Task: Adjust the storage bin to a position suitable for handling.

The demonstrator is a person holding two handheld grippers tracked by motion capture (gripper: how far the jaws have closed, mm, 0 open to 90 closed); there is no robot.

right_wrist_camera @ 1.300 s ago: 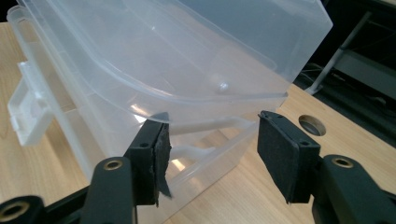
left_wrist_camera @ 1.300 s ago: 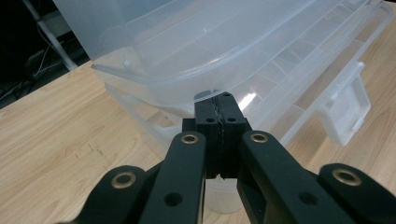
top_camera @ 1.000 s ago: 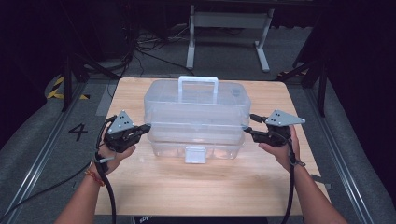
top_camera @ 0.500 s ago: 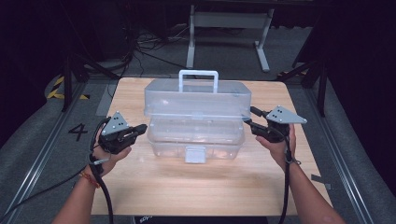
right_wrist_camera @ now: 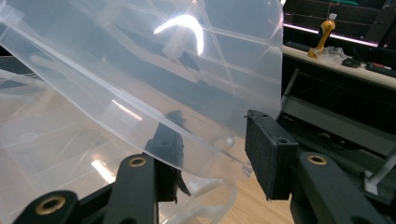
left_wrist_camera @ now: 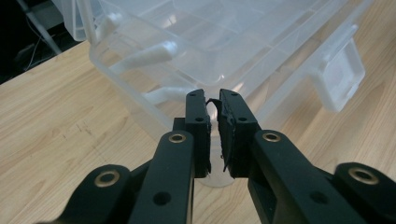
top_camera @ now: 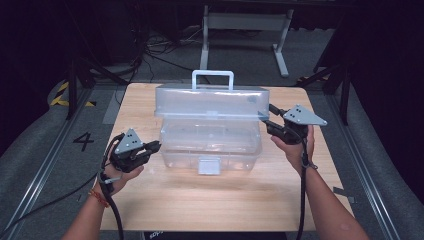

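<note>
Since the earlier frames the lid (top_camera: 209, 101) of the clear plastic box (top_camera: 210, 142) has risen at its front edge, and the left gripper (top_camera: 156, 146) has drawn back from the box's left end wall.

The box sits at the middle of the wooden table (top_camera: 200, 195), its front latch tab (top_camera: 208, 165) facing the person. The lid stands tilted open above the box, hinged along the far side, with its white handle (top_camera: 213, 75) at the top.

The right gripper (top_camera: 266, 116) is at the lid's right front corner. In the right gripper view the lid's edge (right_wrist_camera: 187, 154) runs between its jaws, one finger (right_wrist_camera: 168, 140) seen through the plastic behind the edge, the other finger (right_wrist_camera: 268, 151) outside the corner; the jaws have just been closing, and whether the pads press on the plastic cannot be told.

The left gripper is just beside the box's left end, low near the table. Its jaws stand narrow, with a thin gap and nothing between them; they have just been opening slightly. In the left gripper view the box wall (left_wrist_camera: 154, 93) lies directly beyond the fingertips, apart from them.
</note>
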